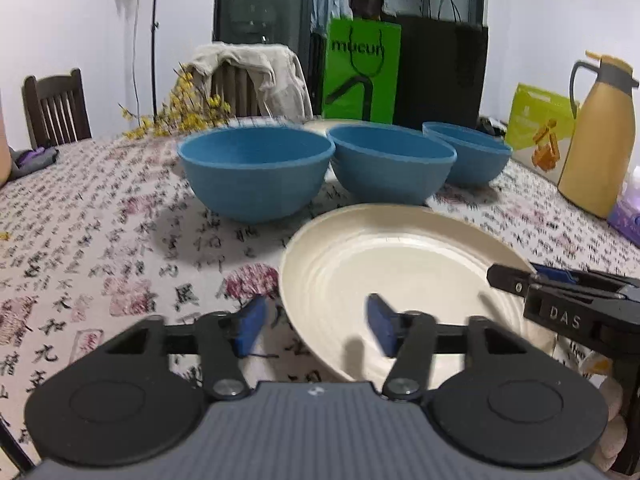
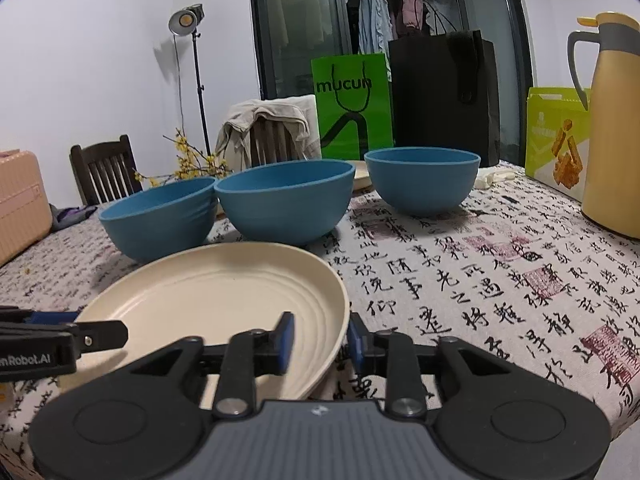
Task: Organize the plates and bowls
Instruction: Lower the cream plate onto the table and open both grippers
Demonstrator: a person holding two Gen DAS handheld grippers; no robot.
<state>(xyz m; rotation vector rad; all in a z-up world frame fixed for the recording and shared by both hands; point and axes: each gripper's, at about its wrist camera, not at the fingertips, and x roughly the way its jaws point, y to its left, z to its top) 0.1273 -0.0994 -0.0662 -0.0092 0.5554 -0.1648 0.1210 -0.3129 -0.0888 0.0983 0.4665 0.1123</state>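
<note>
A cream plate (image 1: 400,264) (image 2: 208,300) lies on the patterned tablecloth in front of three blue bowls (image 1: 256,176) (image 1: 392,168) (image 1: 472,152). My left gripper (image 1: 316,328) straddles the plate's left rim, its blue pads well apart and not pressing. My right gripper (image 2: 320,340) straddles the plate's right rim, with a gap between the inner pad and the rim. Each gripper also shows from the side in the other view: the right gripper (image 1: 532,276) and the left gripper (image 2: 80,322). A second cream plate (image 2: 360,172) peeks out behind the bowls.
A yellow thermos jug (image 2: 616,128) and a green box (image 2: 556,148) stand at the table's right. Green and black bags (image 2: 352,104) stand at the back. A yellow flower branch (image 1: 180,112) lies at the back left. Chairs stand behind the table.
</note>
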